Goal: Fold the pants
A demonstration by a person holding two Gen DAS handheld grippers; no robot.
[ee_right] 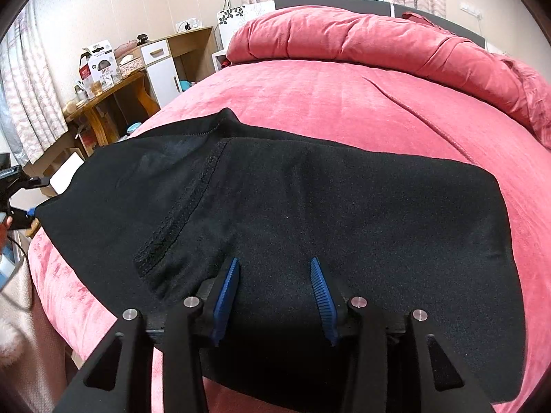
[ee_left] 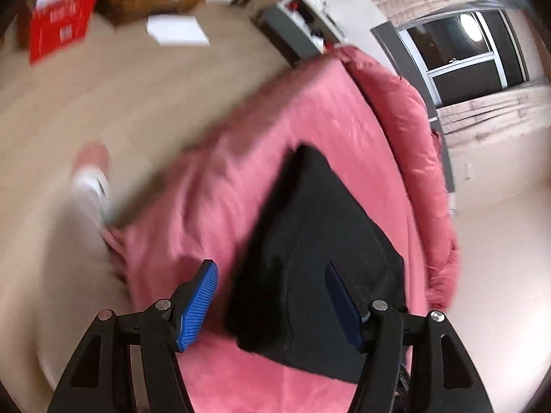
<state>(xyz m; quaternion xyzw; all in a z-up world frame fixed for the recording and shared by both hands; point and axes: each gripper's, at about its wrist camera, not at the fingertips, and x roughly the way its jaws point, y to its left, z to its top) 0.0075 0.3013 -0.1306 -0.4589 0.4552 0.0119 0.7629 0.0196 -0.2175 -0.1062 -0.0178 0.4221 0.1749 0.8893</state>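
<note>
The right tool [ee_right: 273, 296] hangs low over the near part of the black pants [ee_right: 310, 213], its blue pads [ee_right: 225, 301] apart with nothing between them, the cloth lying flat just ahead of and under the tips. The left tool [ee_left: 272, 304] is likewise spread wide and empty, hovering above the pants with one pad over the pink bed cover [ee_left: 213, 186] and the other over the dark cloth; its view is smeared, so it looks to be on the move. Out from the right tool, the pants lie already doubled on the bed [ee_right: 344, 103], an upper layer with a stitched hem [ee_right: 186, 213] running off to the left over a lower layer that reaches the bed's left edge. I judge the next fold wants both tools to take matching corners of one end, pinching all layers together, then carry them across level so the edges meet squarely. The soft knit will likely sag and slip, so a deep bite helps. Beyond lie the bunched duvet [ee_right: 378, 38] and a cluttered desk [ee_right: 113, 86].
</note>
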